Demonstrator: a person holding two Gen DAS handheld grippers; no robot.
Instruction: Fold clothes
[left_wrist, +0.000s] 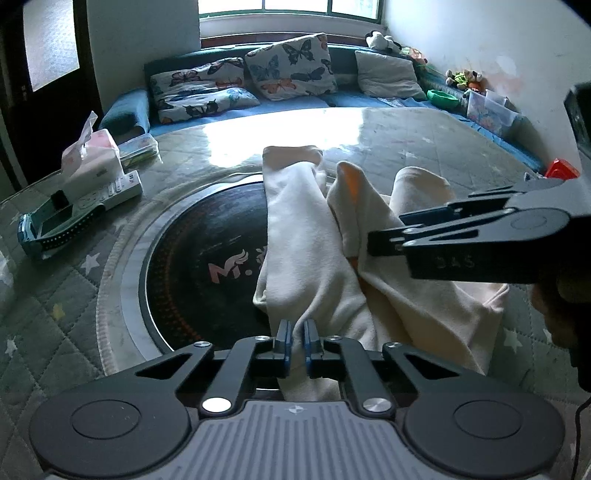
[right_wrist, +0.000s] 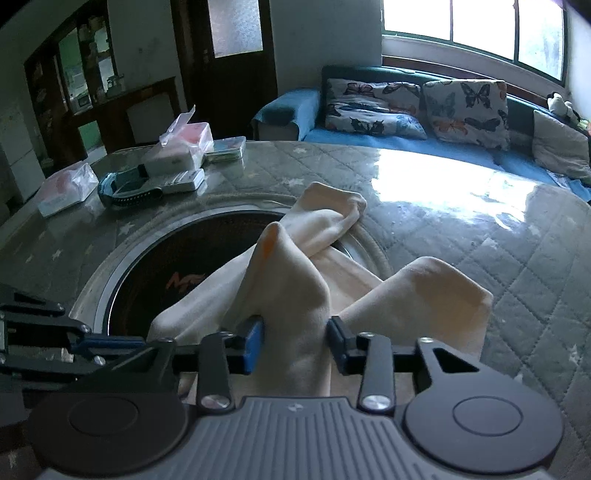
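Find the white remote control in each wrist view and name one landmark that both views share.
Left wrist view: the white remote control lies at the left edge of the table, just in front of the tissue pack.
Right wrist view: it lies upper left, in front of the same tissue pack.
Shared landmark: the dark round hotplate under the cream garment.

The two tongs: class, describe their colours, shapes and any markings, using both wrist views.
Both tools look alike. The left tongs and right tongs have blue pads on black jointed metal links with silver rivets. Behind sit two round black discs and a grey ribbed plate with a small cross mark. Seen from the side, the right tool bears faint raised letters. A thin black cable hangs at the edge.
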